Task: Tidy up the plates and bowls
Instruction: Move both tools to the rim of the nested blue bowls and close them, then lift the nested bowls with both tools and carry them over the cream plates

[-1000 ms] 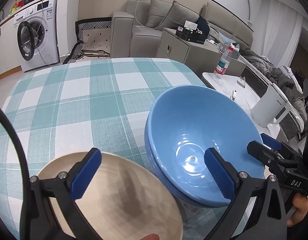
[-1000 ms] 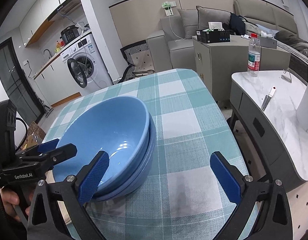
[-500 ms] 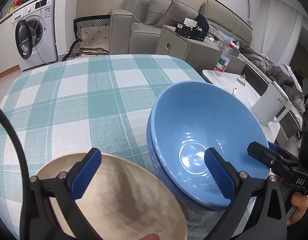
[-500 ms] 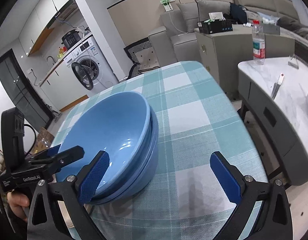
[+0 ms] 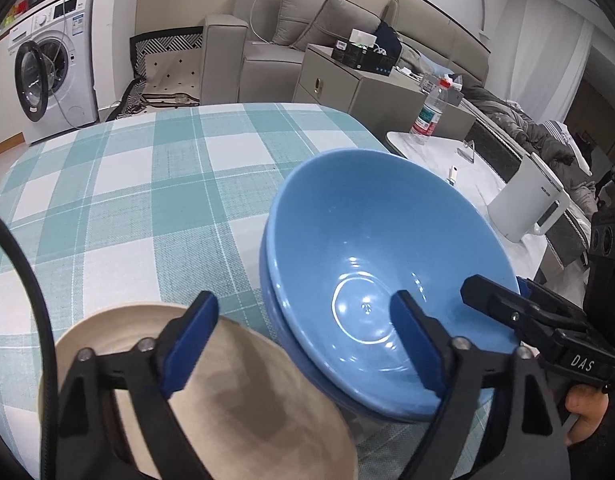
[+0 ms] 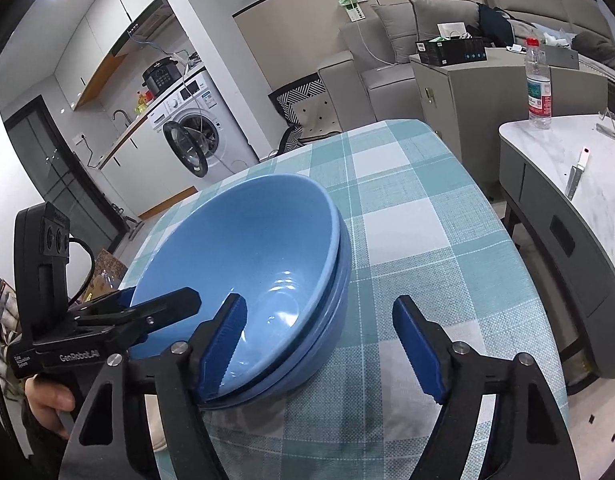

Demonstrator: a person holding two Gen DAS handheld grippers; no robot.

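The nested blue bowls (image 5: 387, 264) were set on the checked table (image 5: 147, 200), a beige plate (image 5: 235, 408) beside them. The jaws of the left gripper (image 5: 307, 344) and right gripper (image 6: 319, 344), just narrowed, were straddling the rims unclamped. An uneven pinch could tip the stack.

checked teal-and-white cloth (image 5: 147, 184) over the desk, washing machine (image 5: 47, 68) off past its far left corner, grey sofa (image 5: 291, 40) behind, water bottle (image 6: 538, 84) and white kettle (image 5: 527, 200) on the marble side table (image 6: 587, 184)
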